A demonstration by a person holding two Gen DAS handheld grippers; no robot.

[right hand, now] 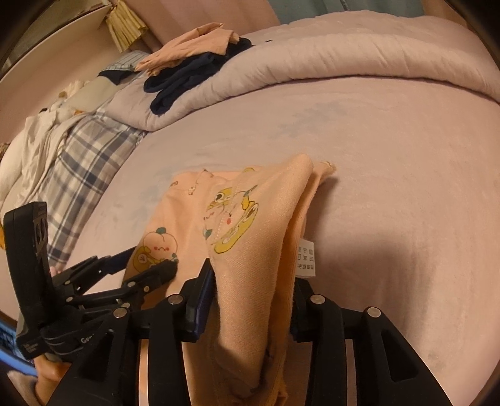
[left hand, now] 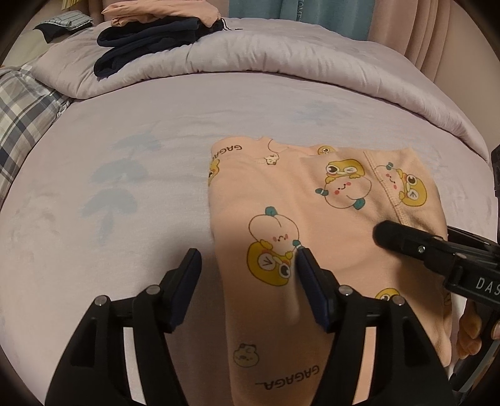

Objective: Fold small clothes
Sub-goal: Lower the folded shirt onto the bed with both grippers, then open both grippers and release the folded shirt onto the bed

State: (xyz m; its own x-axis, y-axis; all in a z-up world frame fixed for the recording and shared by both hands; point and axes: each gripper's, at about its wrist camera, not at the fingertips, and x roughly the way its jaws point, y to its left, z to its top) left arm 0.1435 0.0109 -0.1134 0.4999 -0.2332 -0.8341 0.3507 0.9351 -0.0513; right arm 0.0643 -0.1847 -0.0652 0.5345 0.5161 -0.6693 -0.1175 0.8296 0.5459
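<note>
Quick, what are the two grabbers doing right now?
Left gripper: open over the peach pajama top, holding nothing.
Right gripper: fold of that top between its jaws; grip cannot be told.

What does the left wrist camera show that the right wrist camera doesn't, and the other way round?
Only the left wrist view: the left gripper open astride the peach garment's left edge, GAGAGA lettering, and blue-green curtains.

Only the right wrist view: a bunched fold of the garment between the right gripper's fingers, a white care label, and white bedding at far left.

Both: the garment on the lilac bed, a dark clothes pile on the folded quilt, and plaid fabric.
</note>
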